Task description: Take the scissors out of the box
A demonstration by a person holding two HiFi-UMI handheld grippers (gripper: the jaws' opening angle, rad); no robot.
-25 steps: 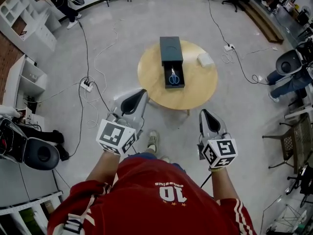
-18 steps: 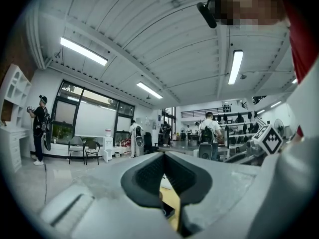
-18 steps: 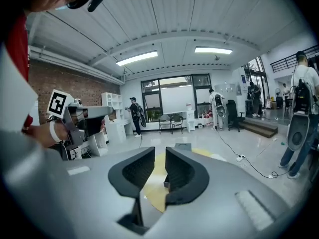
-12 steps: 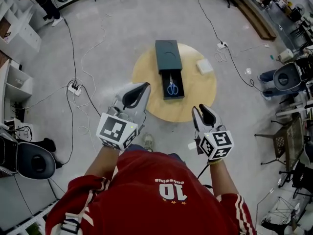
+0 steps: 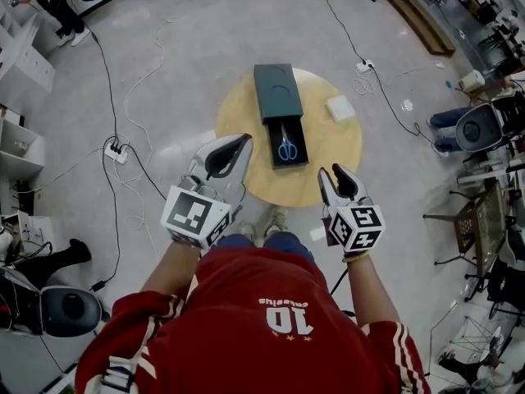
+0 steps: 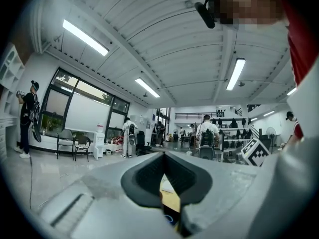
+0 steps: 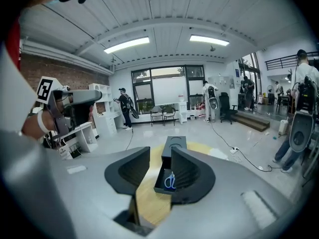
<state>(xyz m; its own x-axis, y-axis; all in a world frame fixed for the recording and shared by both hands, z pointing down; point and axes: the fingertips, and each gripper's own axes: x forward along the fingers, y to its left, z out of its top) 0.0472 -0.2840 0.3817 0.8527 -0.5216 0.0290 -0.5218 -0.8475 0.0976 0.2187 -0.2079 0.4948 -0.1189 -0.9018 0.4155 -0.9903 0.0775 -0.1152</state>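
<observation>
A dark box [image 5: 274,89] lies on a round wooden table [image 5: 328,150]. Its tray is slid out toward me, and blue-handled scissors [image 5: 285,147] lie in it. My left gripper [image 5: 244,141] is shut and empty, over the table's near left edge, short of the tray. My right gripper [image 5: 339,174] hovers over the near right edge; its jaws have just been opening and stand open with nothing between them. In the right gripper view, the box [image 7: 174,144] and scissors [image 7: 170,181] show ahead through the right gripper [image 7: 160,153]. The left gripper [image 6: 163,156] points level across the room.
A white block [image 5: 340,107] sits on the table right of the box. Cables and a power strip [image 5: 115,151] cross the floor at left. An office chair [image 5: 480,126] stands at right, a black stool [image 5: 70,310] at lower left. People stand in the distance.
Both grippers have come forward from in front of my body to the table's near edge. The right jaws went from shut to open. The left gripper stayed shut.
</observation>
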